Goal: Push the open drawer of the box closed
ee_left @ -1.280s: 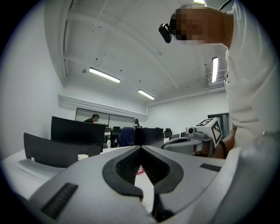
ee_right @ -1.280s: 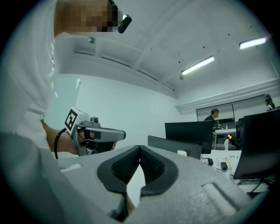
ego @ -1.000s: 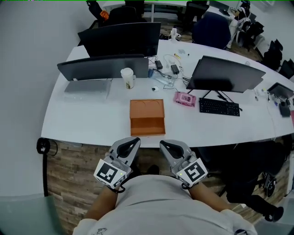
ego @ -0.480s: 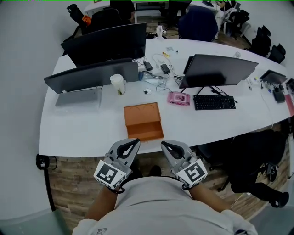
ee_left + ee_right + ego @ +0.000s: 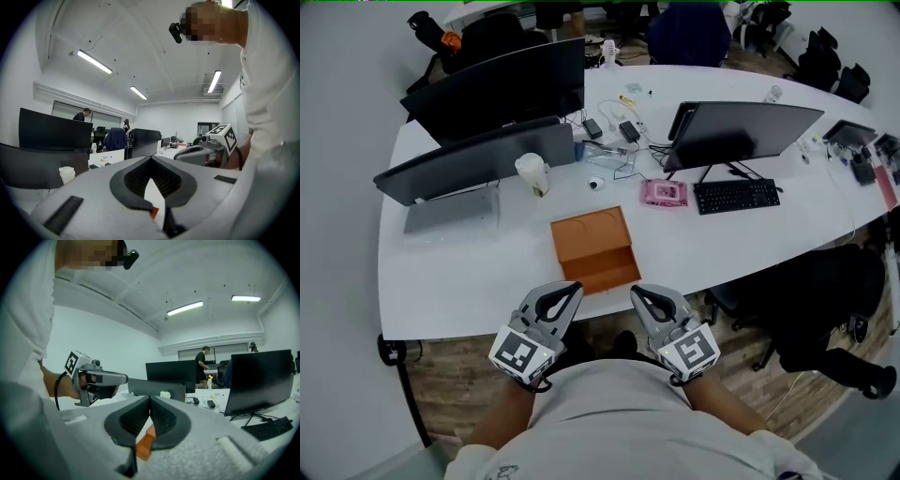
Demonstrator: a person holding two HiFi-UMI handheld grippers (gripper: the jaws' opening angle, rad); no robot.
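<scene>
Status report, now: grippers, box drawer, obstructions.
Both shut and empty: left gripper, right gripper, short of the table edge. On the orange box, drawer open toward them, untouched. Nothing in the path.

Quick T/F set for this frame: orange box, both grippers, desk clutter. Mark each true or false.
1. The orange rectangular box on the white table has its drawer pulled out. True.
2. The right gripper presses on the drawer. False: it hangs short of the table edge, apart from the box.
3. Both the left gripper and the right gripper have their jaws together and hold nothing. True.
4. The pink flat item lies left of the white paper cup. False: it lies to the cup's right, beside the black keyboard.
</scene>
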